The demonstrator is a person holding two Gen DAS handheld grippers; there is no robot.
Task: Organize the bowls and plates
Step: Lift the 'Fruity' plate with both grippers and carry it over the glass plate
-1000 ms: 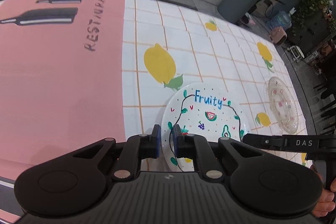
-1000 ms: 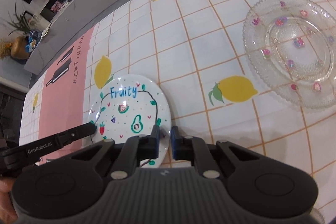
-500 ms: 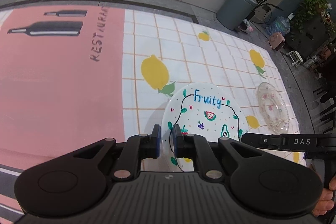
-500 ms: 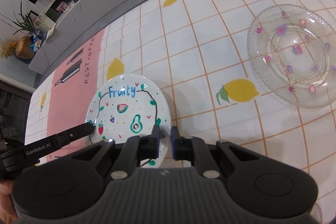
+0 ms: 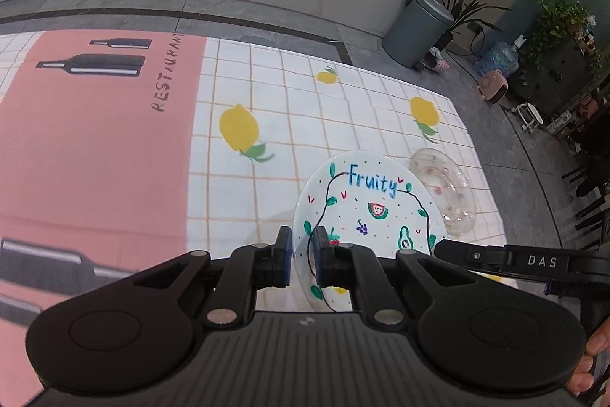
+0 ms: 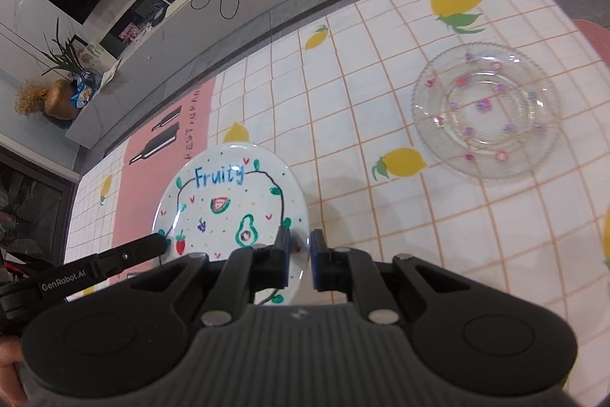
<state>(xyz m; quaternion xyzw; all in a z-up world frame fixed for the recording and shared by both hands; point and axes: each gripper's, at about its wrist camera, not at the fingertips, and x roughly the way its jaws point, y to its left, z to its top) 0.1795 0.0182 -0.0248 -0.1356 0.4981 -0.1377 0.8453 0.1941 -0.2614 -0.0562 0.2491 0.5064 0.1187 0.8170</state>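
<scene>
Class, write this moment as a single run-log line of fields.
left gripper: shut on Fruity plate rim | right gripper: shut on opposite rim | plate: lifted off tablecloth | glass plate: on tablecloth

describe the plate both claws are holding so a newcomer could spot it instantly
Over the white lemon-print tablecloth, just right of its pink restaurant panel, sits a round white ceramic plate pinched at its rim by the left claw and right claw. Unlike the clear glass plate with small flowers nearby, it is opaque, lettered "Fruity" with painted fruit.
</scene>
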